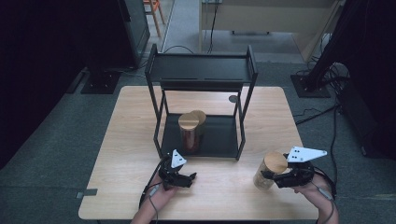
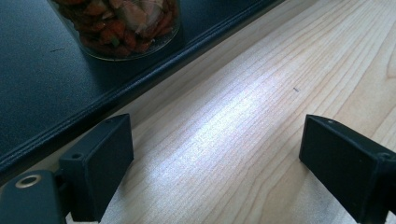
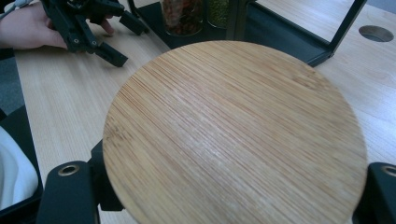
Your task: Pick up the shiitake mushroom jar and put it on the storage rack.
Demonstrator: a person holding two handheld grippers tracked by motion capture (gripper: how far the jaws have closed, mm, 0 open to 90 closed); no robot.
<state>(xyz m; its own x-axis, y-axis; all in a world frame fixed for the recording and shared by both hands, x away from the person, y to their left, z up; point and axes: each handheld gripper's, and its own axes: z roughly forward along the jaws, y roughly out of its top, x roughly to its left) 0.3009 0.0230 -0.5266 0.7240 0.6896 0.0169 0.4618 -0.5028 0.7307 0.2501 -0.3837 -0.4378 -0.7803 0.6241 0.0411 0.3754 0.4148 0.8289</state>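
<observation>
Nearest me, my right gripper [image 1: 273, 176] is closed around a jar [image 1: 267, 173] with a wooden lid [image 3: 233, 135], standing on the worktop [image 1: 116, 154]; its contents look pale, though I cannot tell what they are. My left gripper [image 1: 192, 176] rests on the worktop, jaws wide apart and empty. Beyond, a black rack [image 1: 201, 70] holds two lidded jars on its lower shelf [image 1: 219, 140]: one [image 1: 189, 133] with reddish contents, one [image 1: 200, 120] just behind it.

Right hand-held gripper [image 1: 273, 176] around a wooden-lidded jar [image 1: 270, 171] on the table [image 1: 126, 140]
</observation>
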